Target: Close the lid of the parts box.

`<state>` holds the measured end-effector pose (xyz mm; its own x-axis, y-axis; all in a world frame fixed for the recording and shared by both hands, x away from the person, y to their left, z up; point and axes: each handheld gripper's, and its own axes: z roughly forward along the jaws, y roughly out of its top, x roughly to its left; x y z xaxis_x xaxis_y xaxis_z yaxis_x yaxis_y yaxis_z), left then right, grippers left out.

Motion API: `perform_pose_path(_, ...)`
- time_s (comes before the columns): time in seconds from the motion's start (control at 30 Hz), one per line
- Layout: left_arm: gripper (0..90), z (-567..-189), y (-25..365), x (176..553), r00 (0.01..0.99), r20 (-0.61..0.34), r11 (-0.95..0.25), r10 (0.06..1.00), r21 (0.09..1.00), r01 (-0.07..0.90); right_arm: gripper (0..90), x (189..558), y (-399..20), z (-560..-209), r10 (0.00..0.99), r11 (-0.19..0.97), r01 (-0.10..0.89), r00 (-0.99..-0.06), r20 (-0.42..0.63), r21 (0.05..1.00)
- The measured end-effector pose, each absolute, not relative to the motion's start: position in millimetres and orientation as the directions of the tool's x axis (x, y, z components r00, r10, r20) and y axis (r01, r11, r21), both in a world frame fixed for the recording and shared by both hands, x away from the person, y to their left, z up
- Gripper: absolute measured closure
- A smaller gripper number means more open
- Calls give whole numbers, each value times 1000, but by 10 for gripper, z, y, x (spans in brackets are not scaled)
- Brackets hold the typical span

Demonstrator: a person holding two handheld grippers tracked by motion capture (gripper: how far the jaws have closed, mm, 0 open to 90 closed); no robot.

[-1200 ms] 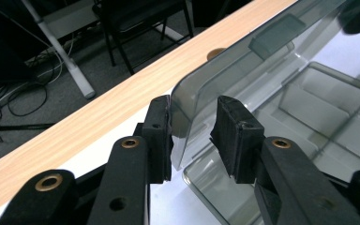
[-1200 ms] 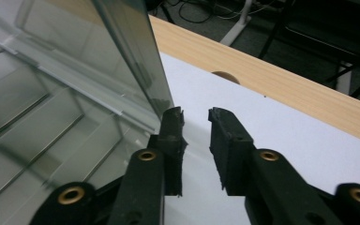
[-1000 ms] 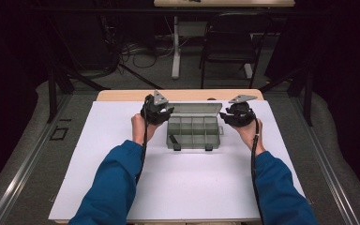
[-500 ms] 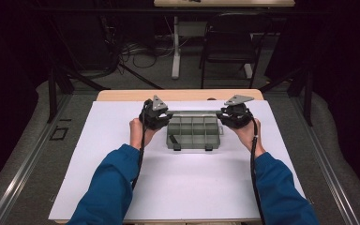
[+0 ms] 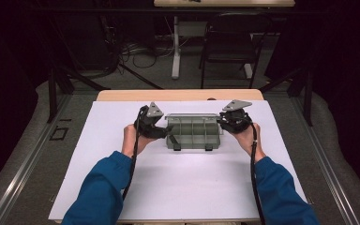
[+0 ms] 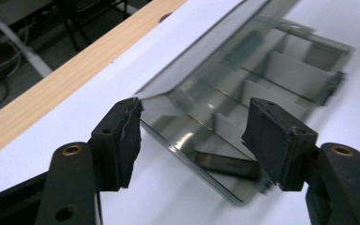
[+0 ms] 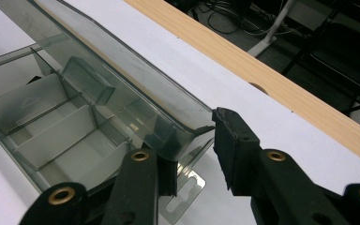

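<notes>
A clear grey compartment box [image 5: 192,137] sits mid-table, its hinged lid [image 5: 192,115] raised and tilted over the tray. My left gripper [image 5: 165,132] is at the box's left end. Its jaws have just been opening and stand open [image 6: 194,123] astride the lid's corner [image 6: 168,96], with the pads [image 6: 129,133] not pressing on it. My right gripper [image 5: 225,123] is at the right end. Its jaws have closed a little and are shut [image 7: 194,145] on the lid's end [image 7: 187,126]; one pad [image 7: 227,140] meets the corner. The tray's dividers [image 7: 51,126] hold nothing I can see.
The box lies on a white sheet [image 5: 192,183] over a wooden table whose far edge [image 5: 178,95] shows behind it. Beyond the table stand a dark chair [image 5: 229,42], a white desk leg [image 5: 176,51] and floor cables [image 5: 136,49].
The lid has swung up from leaning back to standing tilted over the tray. My left gripper's jaws have opened off the lid and the hand has drawn slightly left. The right hand has stayed put.
</notes>
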<state>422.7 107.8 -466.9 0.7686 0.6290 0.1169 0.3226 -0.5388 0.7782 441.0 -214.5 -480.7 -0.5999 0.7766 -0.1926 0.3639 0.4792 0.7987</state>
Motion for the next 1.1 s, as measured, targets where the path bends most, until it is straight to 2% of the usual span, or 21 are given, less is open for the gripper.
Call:
perform_pose_path(0.07,352,-4602,1114,4165,774,112,-525,623,794,307,690,4394,-2150,-4822,777,477,367,-601,-187,799)
perform_pose_path(0.13,390,-4530,1140,4128,775,100,-496,624,817,294,684,4378,-2154,-4845,776,478,367,-602,-188,798)
perform_pose_path(0.33,631,-4467,1081,4204,761,79,-457,644,837,300,669,4321,-2151,-4905,775,488,374,-601,-194,788)
perform_pose_path(0.6,820,-4674,1016,4310,768,32,-478,640,799,365,607,4236,-2168,-4973,771,491,401,-613,-171,773)
perform_pose_path(0.7,860,-4721,1021,4300,772,26,-486,636,790,374,515,4178,-2192,-5025,762,495,423,-631,-145,759)
perform_pose_path(0.83,869,-4778,1021,4287,774,13,-490,633,781,388,390,4128,-2232,-5073,758,492,448,-641,-115,747)
perform_pose_path(0.97,858,-4788,1026,4260,770,10,-485,638,782,391,501,4127,-2215,-5070,751,509,437,-647,-134,741)
perform_pose_path(1.1,848,-4796,1023,4234,774,10,-486,633,783,388,532,4211,-2229,-5054,760,493,444,-638,-122,748)
